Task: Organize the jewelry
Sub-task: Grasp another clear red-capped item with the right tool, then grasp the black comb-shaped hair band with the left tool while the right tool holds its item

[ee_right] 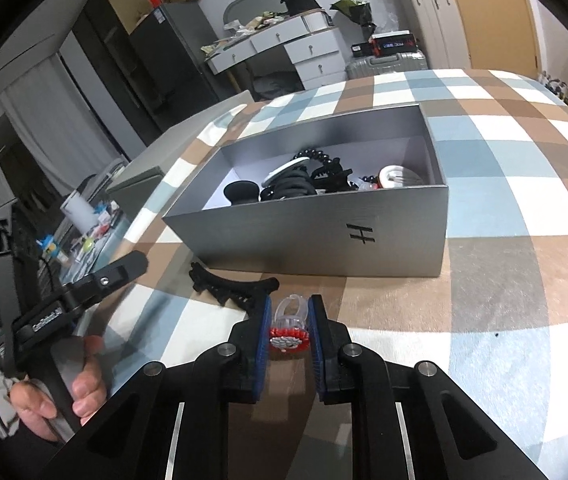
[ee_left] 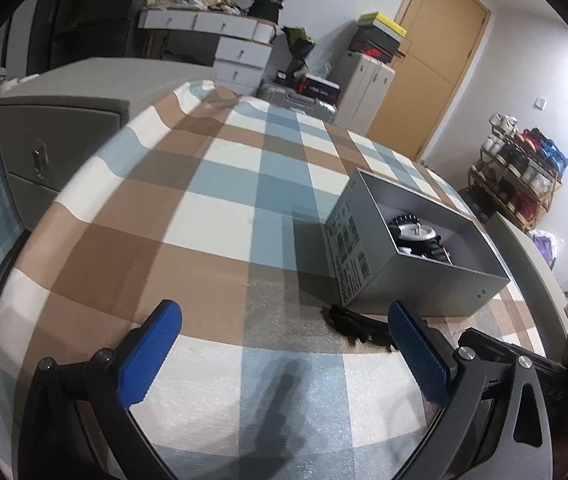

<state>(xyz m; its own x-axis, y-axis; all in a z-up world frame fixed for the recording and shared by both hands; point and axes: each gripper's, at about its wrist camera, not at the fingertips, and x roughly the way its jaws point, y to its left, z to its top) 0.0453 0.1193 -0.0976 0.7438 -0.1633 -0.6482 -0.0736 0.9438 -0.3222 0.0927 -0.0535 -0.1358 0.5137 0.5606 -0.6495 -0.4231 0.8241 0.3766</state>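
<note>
The right gripper [ee_right: 289,334] is closed on a small clear plastic ring [ee_right: 289,326] with a red, white and black decorated face, pinched between its blue pads [ee_right: 263,344] just above the checked tablecloth [ee_right: 503,320]. Just beyond it, to the left, a black claw hair clip [ee_right: 228,286] lies on the cloth, close to the near wall of the open grey box [ee_right: 323,232]. Inside the box sit black hair ties, another black clip, a beaded bracelet and a round white item, bunched toward its right half.

The left gripper [ee_left: 284,352] is spread wide with nothing between its blue fingers [ee_left: 150,356], hovering over the cloth near the table's front edge. From its view the box [ee_left: 415,272] stands to the far right, and the black clip [ee_left: 357,326] lies at the box's near corner, beside the right-hand finger.
</note>
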